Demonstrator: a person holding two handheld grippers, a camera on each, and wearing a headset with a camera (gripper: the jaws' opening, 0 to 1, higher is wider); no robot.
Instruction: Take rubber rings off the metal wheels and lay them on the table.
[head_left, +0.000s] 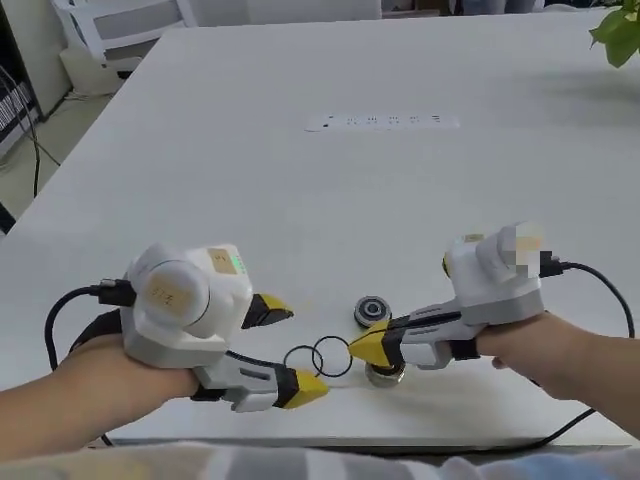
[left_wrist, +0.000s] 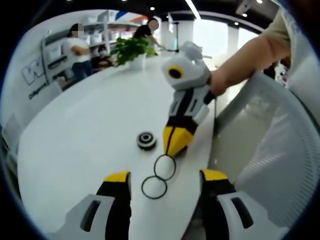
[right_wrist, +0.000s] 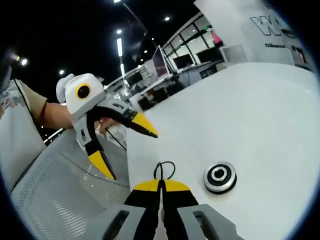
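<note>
Looking down from the head view: got both tools low over the near edge of the white counter (head_left: 300, 200), tips aimed at each other. Can see the left hand-held gripper (head_left: 288, 348) rolled on its side, jaws spread wide apart. Can see the right hand-held gripper (head_left: 368, 348) reaching in roughly level from the other side, jaws pressed together and nipping the edge of a rubber ring (head_left: 333, 356). Spotting the other ring (head_left: 300, 358) flat on the counter, touching the first, between the two sets of tips. Also catching a metal wheel (head_left: 372, 311) lying flat just behind the right tips, plus a second wheel (head_left: 385, 375) tucked under that gripper, partly hidden. Further back, a power strip (head_left: 385, 122).

Switching to the left gripper view: getting background instead, meaning a potted plant (left_wrist: 132, 50) at the far end and a mesh chair (left_wrist: 280, 150) off to the side. Same two rings laid out between the wide-open yellow tips.

From the right gripper view: seeing the closed tips meet the ring's loop head-on, with the wheel just beside them.

Pose-wise: a hand (head_left: 100, 385) wrapped round the left body, wrist bent inward; another hand (head_left: 540, 350) holding the right one nearly flat.
</note>
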